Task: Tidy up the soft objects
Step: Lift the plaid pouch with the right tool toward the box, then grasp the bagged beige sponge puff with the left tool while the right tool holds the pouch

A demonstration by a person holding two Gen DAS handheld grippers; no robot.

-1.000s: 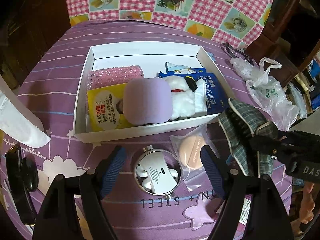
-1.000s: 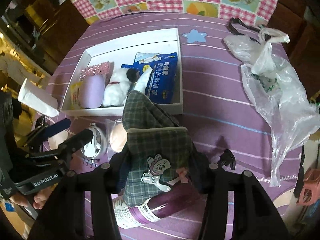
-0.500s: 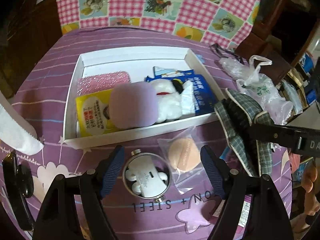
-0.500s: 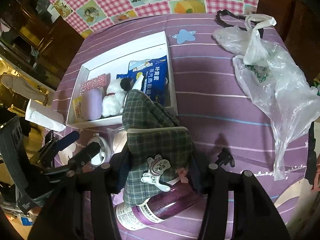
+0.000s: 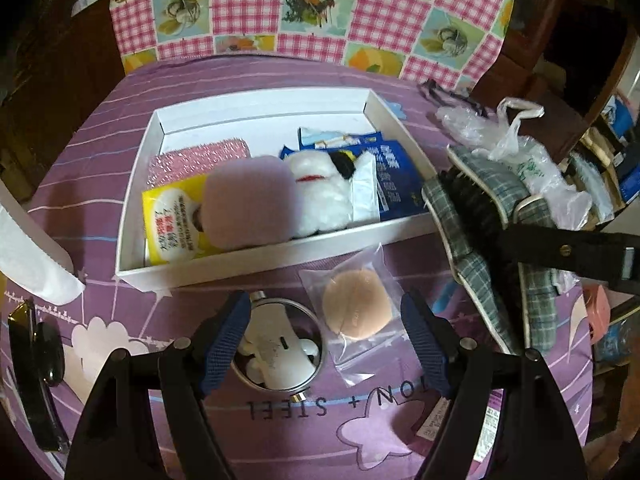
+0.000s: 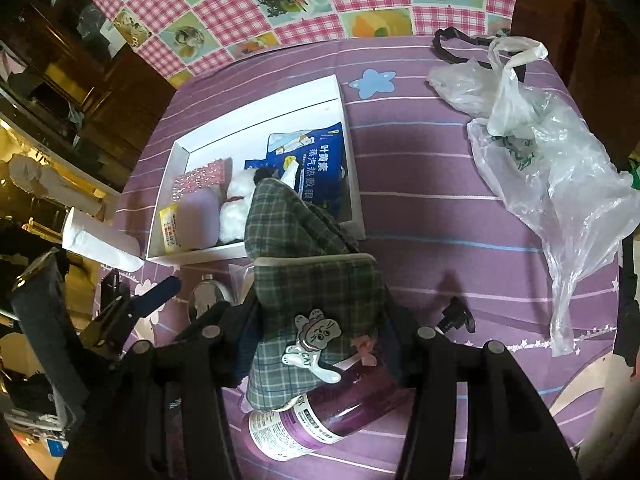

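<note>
My right jaws [image 6: 316,344] were clamped on the plaid slipper [image 6: 304,272], held above the bench beside the white box [image 5: 256,264], I think for placing inside. My left jaws [image 5: 326,328] stood apart over the bagged sponge puff [image 5: 356,310].

I see a table [image 5: 96,128] under a purple striped cloth with star prints. Directly on it sit 1 white tray [image 5: 256,261], a round metal tin [image 5: 280,350] just in front of it, and a bagged peach puff [image 5: 356,310] beside the tin. A crumpled clear plastic bag [image 6: 560,168] lies well apart on my right, and a purple bottle [image 6: 332,420] lies on its side near me.
</note>
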